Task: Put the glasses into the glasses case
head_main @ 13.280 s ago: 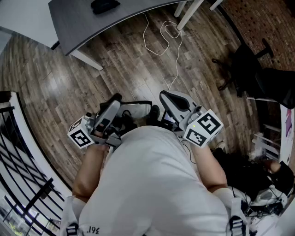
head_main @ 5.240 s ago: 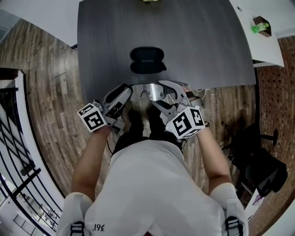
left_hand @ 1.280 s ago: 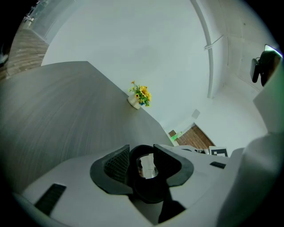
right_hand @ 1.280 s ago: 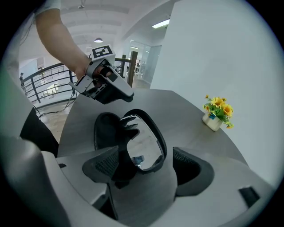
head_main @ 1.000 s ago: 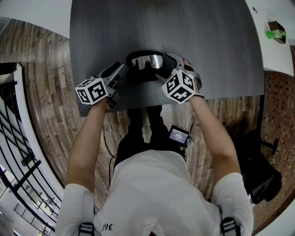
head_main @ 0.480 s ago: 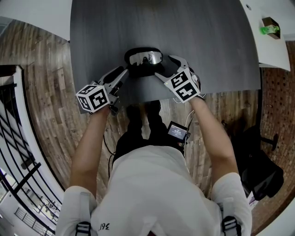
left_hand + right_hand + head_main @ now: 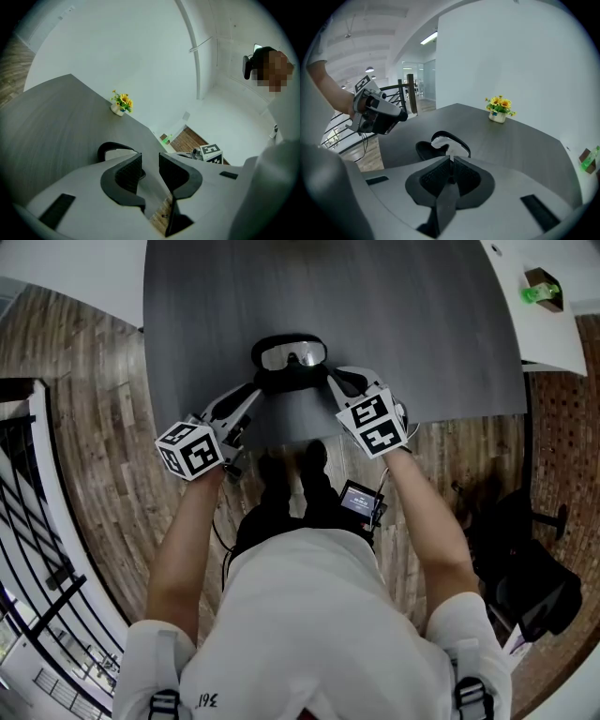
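The glasses (image 7: 293, 354), black-framed with shiny lenses, lie on the far part of the open black glasses case (image 7: 284, 382) on the dark grey table (image 7: 422, 324). My left gripper (image 7: 251, 396) hovers just left of the case. Its jaws have just been closing but still stand apart, with nothing between them (image 7: 150, 161). My right gripper (image 7: 336, 381) sits just right of the case. Its jaws have just been closing and now meet on nothing (image 7: 452, 161). Ahead of the right jaws I see the case (image 7: 425, 150) and the glasses (image 7: 452, 139).
A small pot of yellow flowers (image 7: 499, 112) stands at the table's far side. A green-topped item (image 7: 537, 287) rests on a white surface at the upper right. The table's near edge (image 7: 450, 418) runs just behind both grippers, with wood floor below and a railing (image 7: 37, 549) at left.
Both grippers have drawn back a little from the case toward the table's near edge. The right jaws went from wide open to shut. The glasses stay on the case.
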Tool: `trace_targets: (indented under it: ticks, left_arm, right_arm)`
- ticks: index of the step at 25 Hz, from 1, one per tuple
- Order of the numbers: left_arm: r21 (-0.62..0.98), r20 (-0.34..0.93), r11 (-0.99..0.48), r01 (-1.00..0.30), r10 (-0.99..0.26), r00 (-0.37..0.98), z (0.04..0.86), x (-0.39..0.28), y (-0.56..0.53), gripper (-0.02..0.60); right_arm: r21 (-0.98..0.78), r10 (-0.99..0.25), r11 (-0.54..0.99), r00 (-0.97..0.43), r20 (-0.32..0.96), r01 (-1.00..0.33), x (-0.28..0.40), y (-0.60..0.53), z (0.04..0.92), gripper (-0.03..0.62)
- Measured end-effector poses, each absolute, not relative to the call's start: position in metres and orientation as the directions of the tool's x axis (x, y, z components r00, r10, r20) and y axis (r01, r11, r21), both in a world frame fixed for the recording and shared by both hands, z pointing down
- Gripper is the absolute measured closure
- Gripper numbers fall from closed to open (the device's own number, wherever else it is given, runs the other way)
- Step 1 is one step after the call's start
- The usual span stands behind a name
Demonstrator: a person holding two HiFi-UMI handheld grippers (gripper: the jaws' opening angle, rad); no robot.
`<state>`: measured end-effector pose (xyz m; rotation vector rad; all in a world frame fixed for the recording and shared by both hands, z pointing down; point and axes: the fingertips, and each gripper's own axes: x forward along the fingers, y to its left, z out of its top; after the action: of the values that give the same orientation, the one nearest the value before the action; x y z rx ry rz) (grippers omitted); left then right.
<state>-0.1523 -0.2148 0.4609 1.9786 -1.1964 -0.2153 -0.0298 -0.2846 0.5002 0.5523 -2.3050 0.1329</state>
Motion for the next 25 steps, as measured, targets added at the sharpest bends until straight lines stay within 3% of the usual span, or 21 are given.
trace_targets:
  ticks: [11, 25]
  left_arm:
    - [0.702, 0.201, -0.292, -0.65, -0.794, 0.574, 0.437, -0.128, -0.186, 0.518]
    - [0.679, 0.167, -0.336, -0.653, -0.796, 0.582, 0.392, -0.118, -0.158, 0.529]
  right_arm:
    - [0.023, -0.378, 0.872, -0.642, 0.667, -0.489, -0.009, -0.264, 0.476, 0.583]
    - [-0.065, -0.465, 0.797, -0.678, 0.569, -0.601, 0.012, -0.252, 0.421, 0.583]
